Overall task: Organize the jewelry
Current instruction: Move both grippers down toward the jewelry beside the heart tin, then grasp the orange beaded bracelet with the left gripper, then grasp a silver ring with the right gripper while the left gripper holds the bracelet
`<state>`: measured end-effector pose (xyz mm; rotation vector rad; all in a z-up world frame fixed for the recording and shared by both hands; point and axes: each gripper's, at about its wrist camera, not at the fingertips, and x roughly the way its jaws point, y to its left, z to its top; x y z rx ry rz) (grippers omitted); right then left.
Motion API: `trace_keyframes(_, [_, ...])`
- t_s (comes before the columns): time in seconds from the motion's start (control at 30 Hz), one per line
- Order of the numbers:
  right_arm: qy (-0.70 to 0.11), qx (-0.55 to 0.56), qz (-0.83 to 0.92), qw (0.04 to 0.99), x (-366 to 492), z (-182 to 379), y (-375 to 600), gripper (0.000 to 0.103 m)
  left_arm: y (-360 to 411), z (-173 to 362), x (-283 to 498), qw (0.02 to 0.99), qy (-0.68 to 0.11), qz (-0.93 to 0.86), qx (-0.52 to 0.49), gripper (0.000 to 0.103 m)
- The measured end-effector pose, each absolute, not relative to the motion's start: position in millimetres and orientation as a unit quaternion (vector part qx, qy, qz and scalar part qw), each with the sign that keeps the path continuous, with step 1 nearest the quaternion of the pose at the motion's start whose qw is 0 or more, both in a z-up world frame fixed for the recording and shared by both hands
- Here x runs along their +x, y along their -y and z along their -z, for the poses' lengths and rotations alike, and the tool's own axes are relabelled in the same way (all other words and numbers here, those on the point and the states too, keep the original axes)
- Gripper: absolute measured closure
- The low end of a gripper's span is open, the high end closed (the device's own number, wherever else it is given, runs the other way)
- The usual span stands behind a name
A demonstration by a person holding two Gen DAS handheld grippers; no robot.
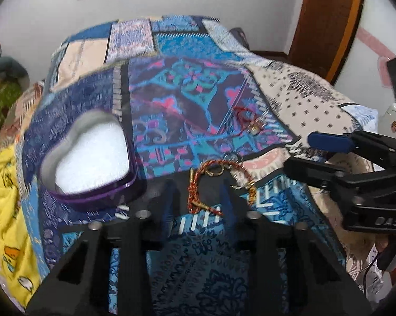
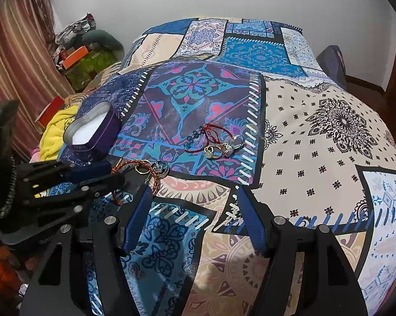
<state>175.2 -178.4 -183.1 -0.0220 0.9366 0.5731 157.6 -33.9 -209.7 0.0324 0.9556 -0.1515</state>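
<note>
A purple heart-shaped box [image 1: 90,158] with a white lining lies open on the patterned bedspread; it also shows in the right wrist view [image 2: 92,131]. An orange-red braided bracelet [image 1: 219,181] with gold rings lies between the fingers of my open left gripper [image 1: 198,184]; it also shows in the right wrist view [image 2: 137,168]. A cluster of rings and a red cord [image 2: 219,144] lies further back. My right gripper [image 2: 195,192] is open and empty, hovering over the bedspread right of the left gripper [image 2: 92,176].
The bed is covered by a blue, pink and cream patchwork bedspread [image 2: 316,137]. A yellow cloth [image 1: 5,184] lies at the left edge. A pile of clutter [image 2: 84,52] and a striped curtain [image 2: 16,60] stand beyond the bed's left side. A wooden door [image 1: 327,18] stands at the right.
</note>
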Motion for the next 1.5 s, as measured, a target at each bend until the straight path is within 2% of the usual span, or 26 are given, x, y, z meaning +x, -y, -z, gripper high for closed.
trace_keyframes(0.1, [-0.451,-0.006,-0.272,0.850,177,186,178,0.040,32,219,160,0.883,-0.464,0.066,0.008,0.083])
trace_keyframes(0.17, [-0.455,-0.003,-0.272,0.848,177,188,178,0.040,33,219,161,0.885,-0.462,0.065,0.007,0.095])
trace_keyframes(0.33, [-0.456,0.005,-0.273,0.847,177,186,180,0.040,34,214,160,0.886,-0.457,0.077,-0.006,0.096])
trace_keyframes(0.8, [-0.450,-0.007,-0.295,0.843,181,183,152,0.040,2,152,136,0.927,-0.371,0.040,-0.018,0.096])
trace_keyframes(0.93, [-0.463,-0.009,-0.313,0.829,181,189,141,0.056,-13,153,132,0.929,-0.369,0.020,-0.026,0.096])
trace_keyframes(1.0, [-0.467,-0.013,-0.316,0.826,180,192,137,0.059,-22,154,131,0.928,-0.371,0.013,-0.034,0.096])
trace_keyframes(1.17, [-0.468,0.002,-0.313,0.826,185,192,136,0.075,-33,160,128,0.928,-0.371,0.000,-0.041,0.096])
trace_keyframes(1.27, [-0.473,0.002,-0.312,0.824,187,191,132,0.080,-37,162,127,0.927,-0.371,0.001,-0.045,0.096])
trace_keyframes(1.5, [-0.487,-0.027,-0.314,0.815,177,203,120,0.080,-39,167,128,0.926,-0.373,0.002,-0.048,0.096])
